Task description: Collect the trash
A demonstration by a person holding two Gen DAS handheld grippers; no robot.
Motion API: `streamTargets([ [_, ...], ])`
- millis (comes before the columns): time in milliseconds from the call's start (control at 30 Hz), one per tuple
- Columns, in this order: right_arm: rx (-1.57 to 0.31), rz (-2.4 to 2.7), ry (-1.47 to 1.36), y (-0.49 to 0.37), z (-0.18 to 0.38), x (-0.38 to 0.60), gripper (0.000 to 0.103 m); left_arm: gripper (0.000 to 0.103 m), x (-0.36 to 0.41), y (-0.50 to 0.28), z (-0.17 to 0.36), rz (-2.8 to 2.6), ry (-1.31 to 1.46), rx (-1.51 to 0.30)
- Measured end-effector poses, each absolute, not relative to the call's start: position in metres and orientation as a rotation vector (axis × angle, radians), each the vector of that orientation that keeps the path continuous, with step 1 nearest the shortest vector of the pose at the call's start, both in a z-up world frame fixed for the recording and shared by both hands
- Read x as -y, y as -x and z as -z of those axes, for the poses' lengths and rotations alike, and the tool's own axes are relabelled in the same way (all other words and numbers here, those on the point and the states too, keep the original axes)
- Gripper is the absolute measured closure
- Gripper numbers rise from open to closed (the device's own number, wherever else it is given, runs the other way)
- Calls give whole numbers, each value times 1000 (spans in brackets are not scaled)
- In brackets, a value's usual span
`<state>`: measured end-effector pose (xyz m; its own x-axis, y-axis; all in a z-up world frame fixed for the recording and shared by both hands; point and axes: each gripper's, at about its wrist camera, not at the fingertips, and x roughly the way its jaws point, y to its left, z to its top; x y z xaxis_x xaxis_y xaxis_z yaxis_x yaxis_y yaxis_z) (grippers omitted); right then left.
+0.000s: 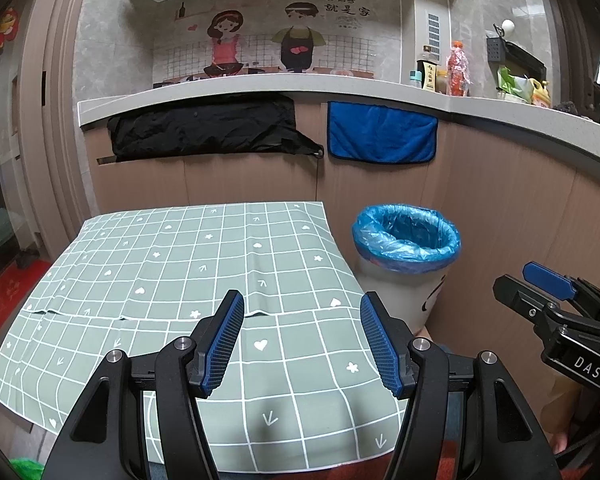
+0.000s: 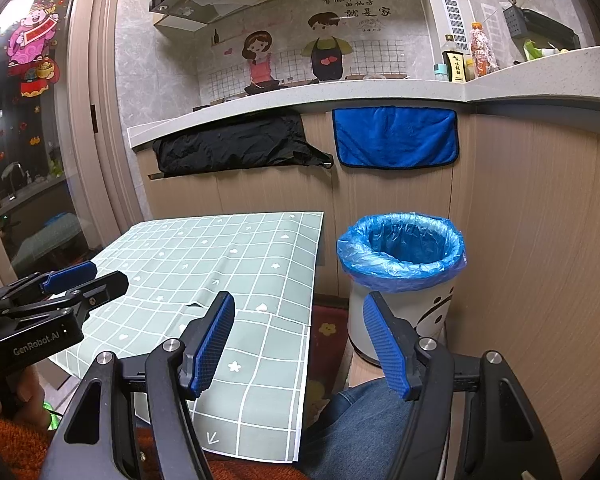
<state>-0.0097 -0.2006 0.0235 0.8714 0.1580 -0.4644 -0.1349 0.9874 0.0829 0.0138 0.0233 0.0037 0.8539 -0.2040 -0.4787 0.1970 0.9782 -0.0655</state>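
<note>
A white trash bin with a blue plastic liner stands on the floor right of a low table under a green grid cloth. It also shows in the right wrist view, with its liner. No trash shows on the cloth. My left gripper is open and empty above the cloth's near part. My right gripper is open and empty, over the gap between the table edge and the bin. Each gripper shows in the other's view: right, left.
Brown cabinets back the table, with a black cloth and a blue towel hanging from the counter. Bottles stand on the counter. A red mat lies on the floor at left. A denim-clad knee is below the right gripper.
</note>
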Motion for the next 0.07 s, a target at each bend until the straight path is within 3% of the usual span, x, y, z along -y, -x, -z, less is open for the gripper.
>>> streamTargets([
  [67,-496,-158,-47,8,-23,199,39,42,-24,-15,-4,209,17,-505],
])
